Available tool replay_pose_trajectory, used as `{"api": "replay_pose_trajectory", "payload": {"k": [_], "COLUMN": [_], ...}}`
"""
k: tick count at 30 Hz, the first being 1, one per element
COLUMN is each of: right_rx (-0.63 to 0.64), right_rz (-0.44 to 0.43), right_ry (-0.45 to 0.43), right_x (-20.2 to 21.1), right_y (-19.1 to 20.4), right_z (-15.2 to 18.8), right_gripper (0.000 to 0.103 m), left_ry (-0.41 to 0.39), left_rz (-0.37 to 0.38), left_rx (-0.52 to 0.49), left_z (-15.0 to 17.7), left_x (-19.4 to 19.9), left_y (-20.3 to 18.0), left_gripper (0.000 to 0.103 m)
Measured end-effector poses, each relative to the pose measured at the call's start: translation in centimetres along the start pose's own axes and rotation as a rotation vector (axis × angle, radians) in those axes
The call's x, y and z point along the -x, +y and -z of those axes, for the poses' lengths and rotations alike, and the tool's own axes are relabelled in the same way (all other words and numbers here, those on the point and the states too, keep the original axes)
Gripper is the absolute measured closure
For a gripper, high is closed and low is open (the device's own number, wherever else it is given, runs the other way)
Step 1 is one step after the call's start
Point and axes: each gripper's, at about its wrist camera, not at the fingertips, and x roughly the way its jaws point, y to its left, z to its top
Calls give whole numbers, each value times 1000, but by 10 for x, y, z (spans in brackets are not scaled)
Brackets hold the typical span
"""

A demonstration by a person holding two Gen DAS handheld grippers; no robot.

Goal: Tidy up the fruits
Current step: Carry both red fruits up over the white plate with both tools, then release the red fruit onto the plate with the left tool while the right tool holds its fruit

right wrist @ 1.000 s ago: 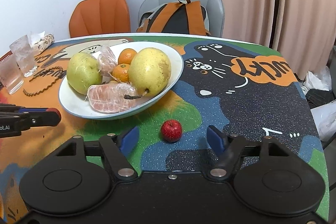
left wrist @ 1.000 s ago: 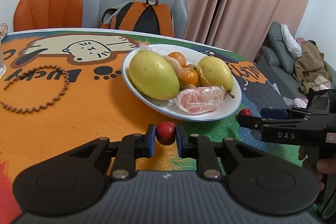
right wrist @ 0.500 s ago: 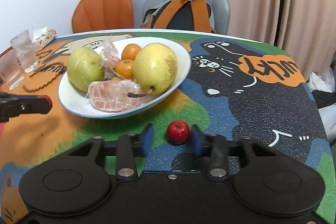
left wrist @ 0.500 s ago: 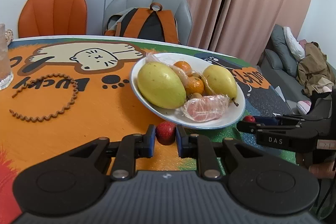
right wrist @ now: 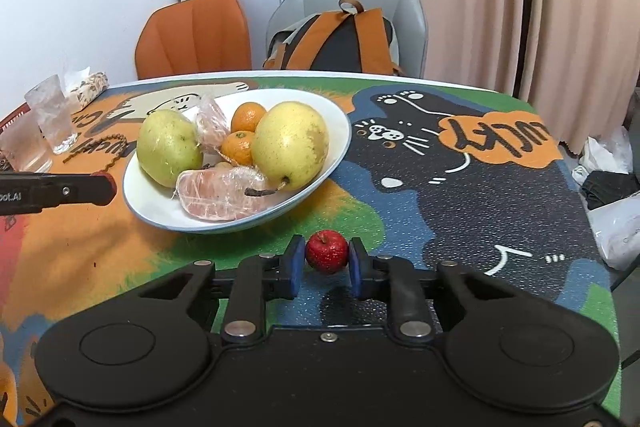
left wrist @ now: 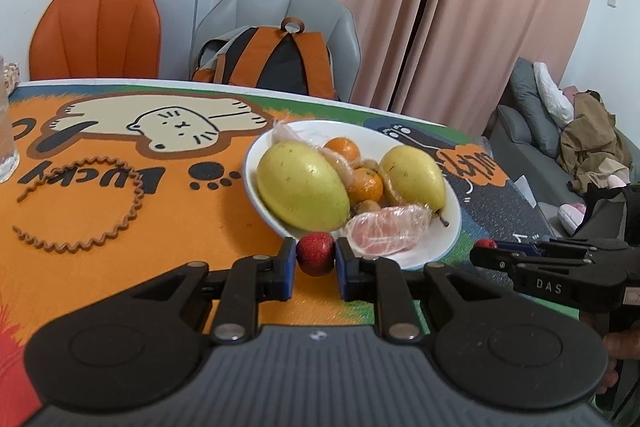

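Note:
A white bowl (left wrist: 448, 247) (right wrist: 344, 131) on the cartoon table mat holds two yellow-green pears, small oranges and a wrapped pomelo piece (right wrist: 220, 193). My left gripper (left wrist: 315, 261) is shut on a small red fruit (left wrist: 315, 253), held just in front of the bowl's near rim. My right gripper (right wrist: 325, 263) is shut on another small red fruit (right wrist: 326, 251), low over the mat right of the bowl. From the left wrist view the right gripper (left wrist: 486, 250) shows side-on at the right with its fruit (left wrist: 485, 243) at the tip.
A brown wavy ring (left wrist: 80, 203) lies on the orange part of the mat. Glasses (right wrist: 52, 115) and a wrapped snack (right wrist: 88, 89) stand at the far left. Behind the table are an orange chair (right wrist: 196, 35) and a grey chair bearing a backpack (right wrist: 340, 39).
My right gripper's jaws closed from wide open onto the small red fruit. The left gripper kept its grip; its view shifted a little, with the bowl now lower and closer.

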Motion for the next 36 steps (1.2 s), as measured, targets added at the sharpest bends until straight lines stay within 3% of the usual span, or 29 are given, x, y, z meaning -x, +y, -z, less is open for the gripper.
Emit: {"api": "replay_pose_trajectory", "payload": {"k": [19,36], "right_rx": [-37,10], "right_rz": [8,-23], "right_ry": [-77,-130], "right_x": [40,46], "right_y": [-6,21], "right_z": [-8,-37], "right_gripper": [81,81], "left_ry": [-13,11], "left_rz": [44,35], "left_rx": [-30,31], "left_z": [-18,-27], "left_x": [-19,-22], "left_y": [-21,-6], "left_gripper": [84,79]}}
